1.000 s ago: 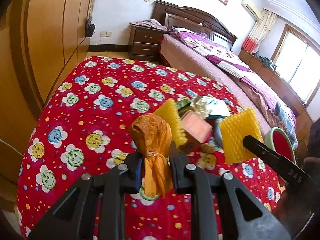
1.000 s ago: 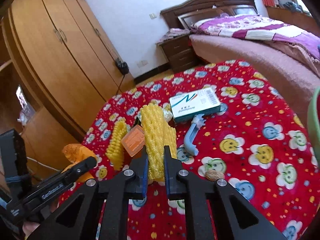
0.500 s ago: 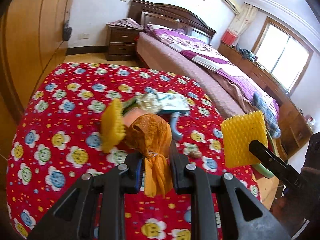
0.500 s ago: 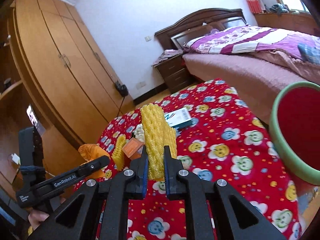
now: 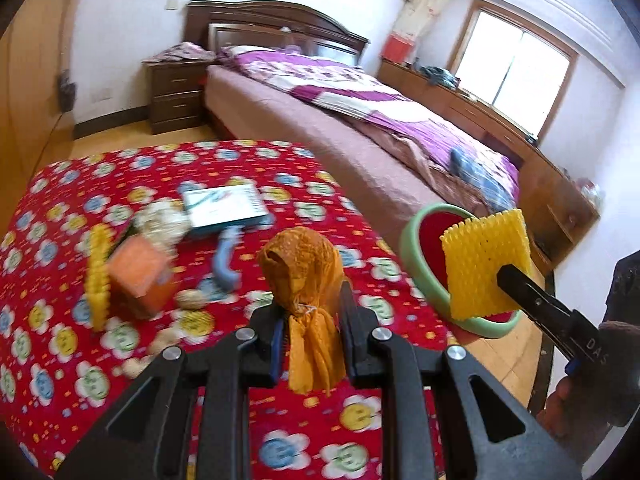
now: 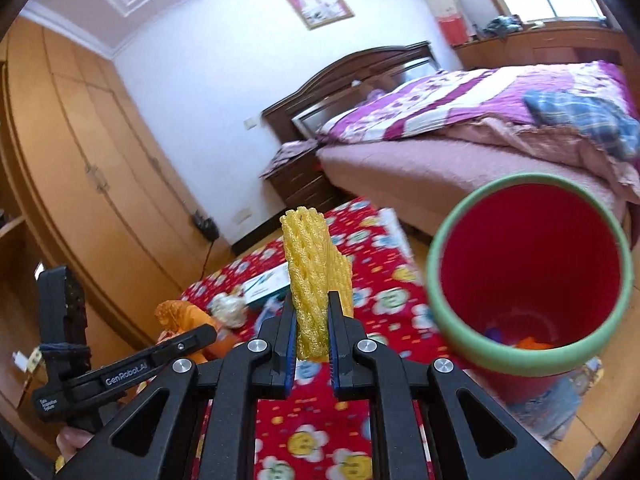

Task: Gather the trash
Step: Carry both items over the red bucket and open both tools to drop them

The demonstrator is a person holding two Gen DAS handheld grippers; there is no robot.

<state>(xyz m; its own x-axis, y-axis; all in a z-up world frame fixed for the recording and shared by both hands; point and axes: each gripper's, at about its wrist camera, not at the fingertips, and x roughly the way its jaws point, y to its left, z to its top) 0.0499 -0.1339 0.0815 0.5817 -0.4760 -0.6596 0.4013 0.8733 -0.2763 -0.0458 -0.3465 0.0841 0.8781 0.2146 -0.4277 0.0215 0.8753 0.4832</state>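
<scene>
Yellow foam net [image 6: 310, 280] — red, green-rimmed bin [image 6: 448, 264]

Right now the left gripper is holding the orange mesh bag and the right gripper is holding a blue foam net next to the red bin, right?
Almost. The foam net in the right gripper is yellow, not blue; the right wrist view shows it clearly. The rest is right: the left gripper holds the orange mesh bag, and the red bin is close by.

The left gripper [image 5: 310, 312] points downward, jaws clamped. The right gripper [image 6: 312, 328], raised alongside, has its jaws pressed together. A hand [image 6: 70, 442] grips the left handle.
</scene>
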